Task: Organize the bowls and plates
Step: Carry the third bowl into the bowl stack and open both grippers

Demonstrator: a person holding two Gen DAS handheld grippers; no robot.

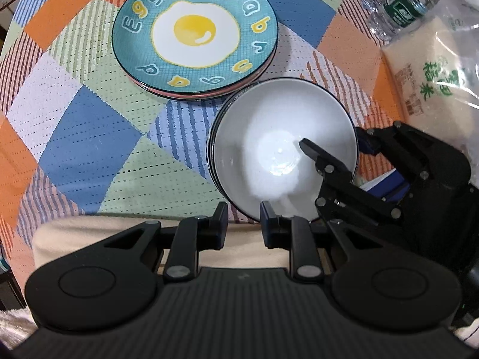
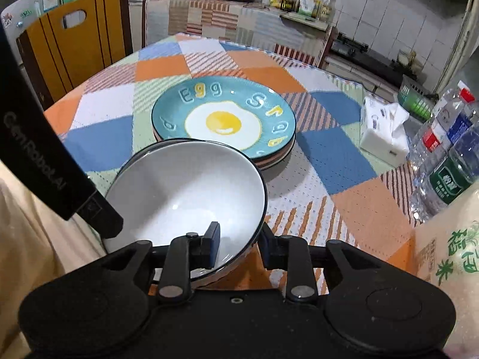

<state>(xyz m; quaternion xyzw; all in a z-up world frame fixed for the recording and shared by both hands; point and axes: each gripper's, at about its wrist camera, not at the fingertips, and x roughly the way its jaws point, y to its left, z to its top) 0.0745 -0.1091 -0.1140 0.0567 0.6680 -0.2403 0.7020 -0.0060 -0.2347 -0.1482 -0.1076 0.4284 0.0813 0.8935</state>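
Observation:
A stack of plates, the top one teal with a fried-egg picture, lies on the patchwork tablecloth. Near it sits a stack of white bowls with dark rims. My left gripper is open, its fingers astride the bowl's near rim, one inside and one outside. My right gripper is open, its fingers astride the bowl's right rim without pinching it. It also shows in the left wrist view, one finger inside the bowl.
Water bottles, a tissue pack and a bag of rice stand to the right of the dishes. A wooden chair is at the table's far left edge.

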